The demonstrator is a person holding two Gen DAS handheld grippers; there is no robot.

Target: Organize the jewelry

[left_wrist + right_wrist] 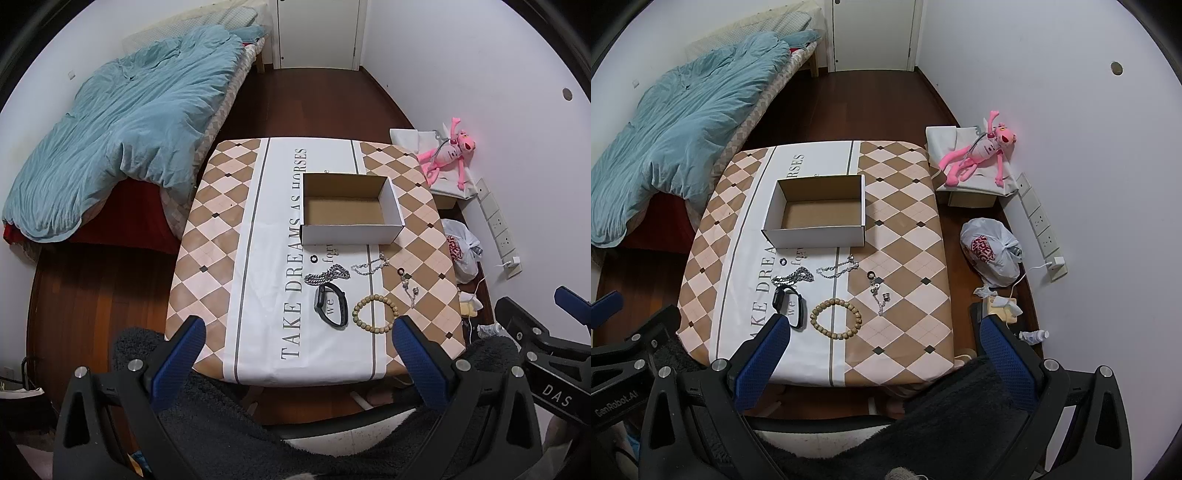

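Observation:
An open white cardboard box (351, 234) (816, 238) stands empty on the checked tablecloth (221, 221) (905, 240). In front of it lie a small ring (314, 258), a thick silver chain (325, 277) (792, 277), a thin silver chain (369, 266) (836, 269), a black watch (319, 297) (777, 298), a wooden bead bracelet (375, 297) (834, 302) and a charm necklace (410, 291) (879, 291). My left gripper (297, 328) (639, 306) and right gripper (882, 325) (535, 302) hover open at the near table edge, above the jewelry, holding nothing.
A bed with a blue duvet (129, 129) runs along the left. On the right floor are a pink plush toy (979, 155) on a covered box, a white plastic bag (991, 251) and a wall power strip (1039, 221). Dark fuzzy clothing (960, 413) fills the foreground.

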